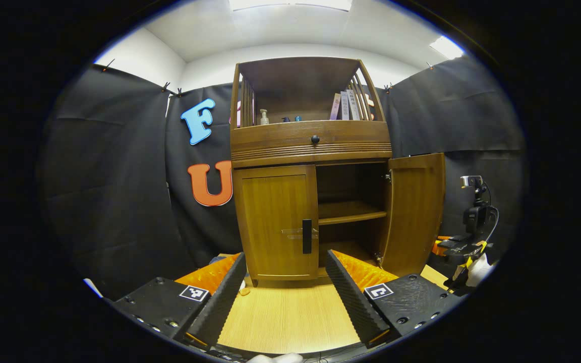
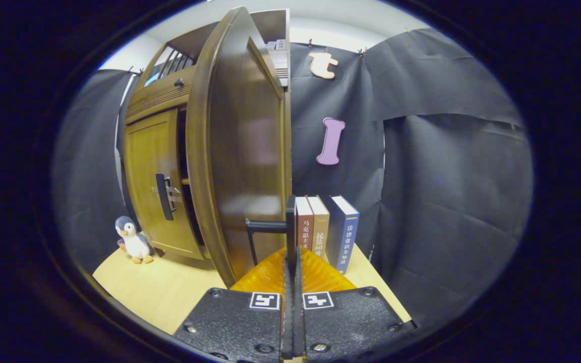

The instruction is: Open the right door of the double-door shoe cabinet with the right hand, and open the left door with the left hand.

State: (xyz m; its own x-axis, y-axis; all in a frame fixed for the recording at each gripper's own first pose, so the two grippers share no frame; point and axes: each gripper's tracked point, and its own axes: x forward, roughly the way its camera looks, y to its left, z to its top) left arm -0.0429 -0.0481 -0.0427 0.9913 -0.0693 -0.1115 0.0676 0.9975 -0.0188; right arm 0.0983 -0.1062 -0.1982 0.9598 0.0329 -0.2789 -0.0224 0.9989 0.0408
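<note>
The wooden shoe cabinet (image 1: 310,146) stands on a light wooden table. Its left door (image 1: 275,227) is closed, with a black vertical handle (image 1: 306,236) at its inner edge. My left gripper (image 1: 285,254) is open, a short way in front of that door and touching nothing. The right door (image 1: 414,212) is swung out, baring a shelf (image 1: 351,214) inside. In the right gripper view the right door (image 2: 240,151) looms close, and my right gripper (image 2: 290,254) is shut on its black handle (image 2: 290,217). The right gripper (image 1: 464,247) also appears beside the open door.
Three upright books (image 2: 323,227) stand against the black cloth right of the open door. A penguin toy (image 2: 131,242) sits on the table (image 2: 169,287) by the cabinet's left corner. A drawer with a black knob (image 1: 314,139) and an upper shelf with bottles and books top the cabinet.
</note>
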